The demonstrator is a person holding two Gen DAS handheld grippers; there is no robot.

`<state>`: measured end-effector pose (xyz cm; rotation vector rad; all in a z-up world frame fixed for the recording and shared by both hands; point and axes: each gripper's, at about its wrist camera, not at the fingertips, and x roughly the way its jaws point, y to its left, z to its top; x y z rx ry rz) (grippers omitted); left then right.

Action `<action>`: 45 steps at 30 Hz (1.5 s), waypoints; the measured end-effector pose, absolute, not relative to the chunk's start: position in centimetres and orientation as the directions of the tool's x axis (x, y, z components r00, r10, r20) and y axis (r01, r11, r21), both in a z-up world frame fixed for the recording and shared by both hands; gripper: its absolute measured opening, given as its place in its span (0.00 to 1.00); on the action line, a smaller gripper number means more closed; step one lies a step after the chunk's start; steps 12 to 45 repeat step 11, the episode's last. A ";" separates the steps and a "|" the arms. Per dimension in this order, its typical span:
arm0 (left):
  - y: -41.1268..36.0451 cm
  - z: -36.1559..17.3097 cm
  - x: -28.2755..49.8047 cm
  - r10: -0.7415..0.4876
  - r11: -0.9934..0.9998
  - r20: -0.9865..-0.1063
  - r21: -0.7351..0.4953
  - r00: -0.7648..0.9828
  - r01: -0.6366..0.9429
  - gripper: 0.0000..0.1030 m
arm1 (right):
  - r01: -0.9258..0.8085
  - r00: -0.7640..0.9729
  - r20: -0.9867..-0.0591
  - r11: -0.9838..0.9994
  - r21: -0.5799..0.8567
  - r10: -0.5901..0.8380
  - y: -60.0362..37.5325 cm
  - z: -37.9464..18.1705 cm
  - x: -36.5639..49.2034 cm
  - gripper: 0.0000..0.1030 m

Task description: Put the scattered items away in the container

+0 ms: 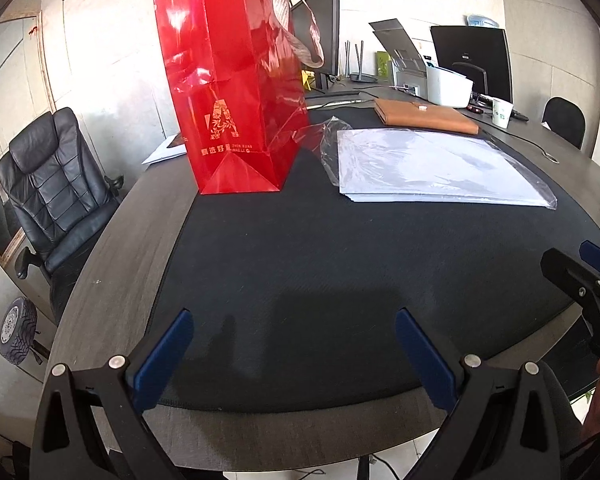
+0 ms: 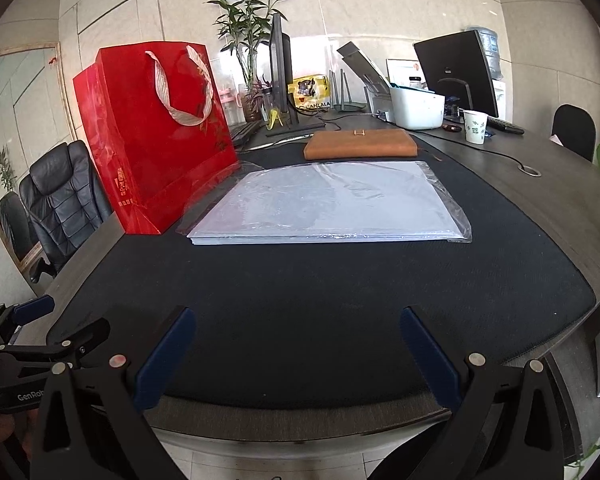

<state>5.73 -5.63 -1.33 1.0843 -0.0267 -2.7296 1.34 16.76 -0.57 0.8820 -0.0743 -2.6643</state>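
Observation:
A tall red gift bag with ribbon handles stands upright at the far left of the black desk mat; it also shows in the right wrist view. A stack of white paper in a clear plastic sleeve lies flat to its right, also seen from the right wrist. A brown leather notebook lies behind the paper. My left gripper is open and empty above the mat's near edge. My right gripper is open and empty, also at the near edge.
Monitors, a white printer, a paper cup, a plant and cables crowd the desk's back. A black office chair stands left of the desk. Each gripper shows in the other's view, the left one and the right one.

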 end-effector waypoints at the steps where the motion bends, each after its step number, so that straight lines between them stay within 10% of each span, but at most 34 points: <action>1: -5.7 -1.4 5.7 -0.195 -0.979 -0.677 0.091 -0.710 0.182 1.00 | 0.294 -0.753 -0.571 -0.944 0.152 -0.327 16.7 -0.6 1.3 1.00; 45: -6.1 -1.4 5.8 -0.190 -0.980 -0.673 0.082 -0.715 0.183 1.00 | 0.309 -0.748 -0.576 -0.941 0.136 -0.329 15.8 -0.7 1.3 1.00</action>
